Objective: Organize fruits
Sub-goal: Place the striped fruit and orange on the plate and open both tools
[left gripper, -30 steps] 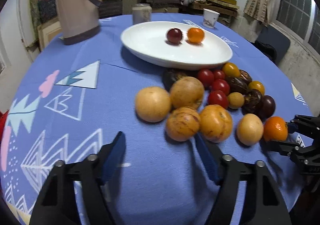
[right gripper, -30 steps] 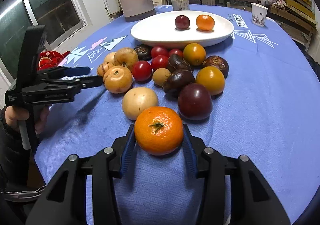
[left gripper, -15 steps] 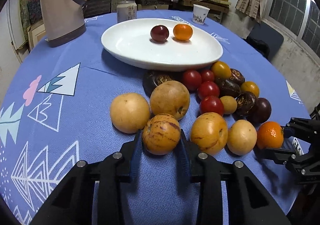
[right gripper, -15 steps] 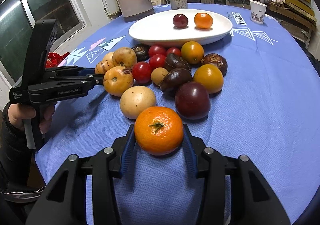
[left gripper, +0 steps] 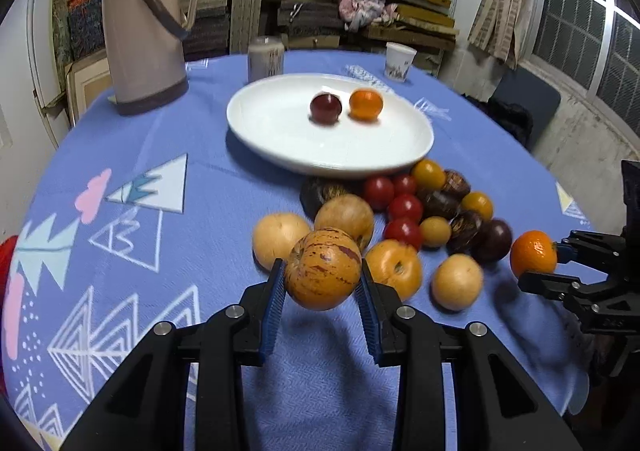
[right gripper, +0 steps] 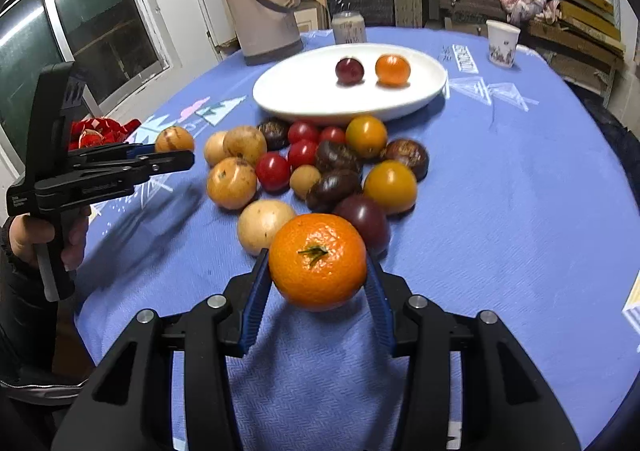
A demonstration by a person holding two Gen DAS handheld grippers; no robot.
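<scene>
Left gripper (left gripper: 322, 301): clamped on a round tan fruit with purple-brown streaks (left gripper: 323, 269), blue pads on its left and right flanks; the fruit looks clear of the cloth, a shadow under it.
Right gripper (right gripper: 318, 289): clamped on a round orange mandarin with a green stem scar (right gripper: 318, 261), pads at its widest part, stem facing up.
Handling, streaked fruit: I judge it firm and smooth-skinned, moderately heavy, apt to slip or roll if pinched off-centre; the hold across the middle suits it.
Handling, mandarin: likely light, with a soft, dimpled peel that gives under pressure; a gentle squeeze at the widest part is enough, and a harder one could bruise it.
Counter (right gripper: 500, 211): round, under a blue cloth with white triangle prints.
Loose pile: just beyond both grippers, touching one another, lie tan round fruits (left gripper: 456, 281), small red tomatoes (right gripper: 273, 171), yellow-orange tomatoes (right gripper: 390, 187) and dark purple-brown fruits (right gripper: 332, 187).
White oval ceramic plate (left gripper: 276, 131): beyond the pile, its near rim just beside the farthest fruits; it holds a dark red plum (left gripper: 326, 109) and a small orange mandarin (left gripper: 366, 103), side by side.
Far edge: a tall beige thermos jug (left gripper: 144, 27) at far left, a pale can (left gripper: 265, 59) behind the plate, a white paper cup (left gripper: 400, 61) at far right.
Placing risk: round fruit may roll on the shallow plate, so each wants setting down, not dropping.
</scene>
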